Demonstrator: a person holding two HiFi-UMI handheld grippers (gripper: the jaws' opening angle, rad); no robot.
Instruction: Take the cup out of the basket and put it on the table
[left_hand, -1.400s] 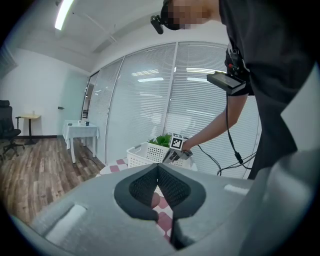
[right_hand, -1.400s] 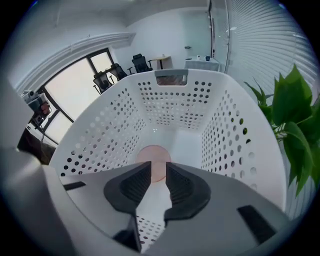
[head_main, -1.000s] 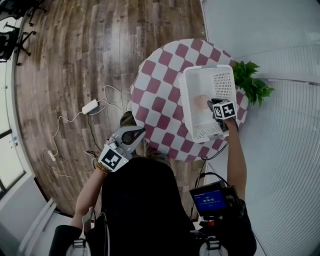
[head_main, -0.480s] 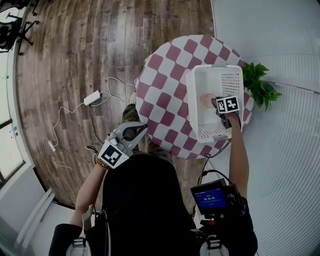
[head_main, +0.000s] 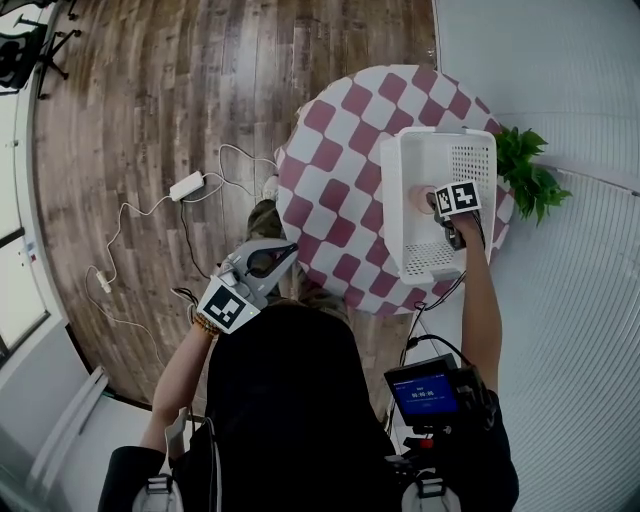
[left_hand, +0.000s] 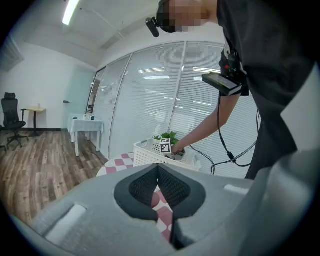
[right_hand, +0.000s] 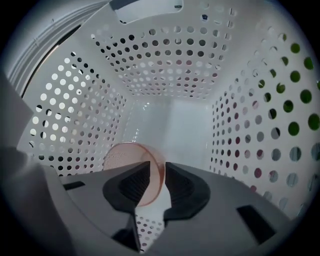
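A translucent pink cup lies on its side on the floor of the white perforated basket, which stands on the checked round table. My right gripper is down inside the basket, its jaws closed to a narrow gap on the cup's rim wall. In the head view the cup shows just left of the right gripper. My left gripper hangs off the table's near edge, over the floor. Its jaws are shut with nothing in them.
A green plant stands right behind the basket, against the blinds. A power strip and its white cable lie on the wooden floor left of the table. The table's checked cloth left of the basket is bare.
The right gripper has edged slightly further along the basket toward the cup. The left gripper has hardly moved. The head view has shifted a little.
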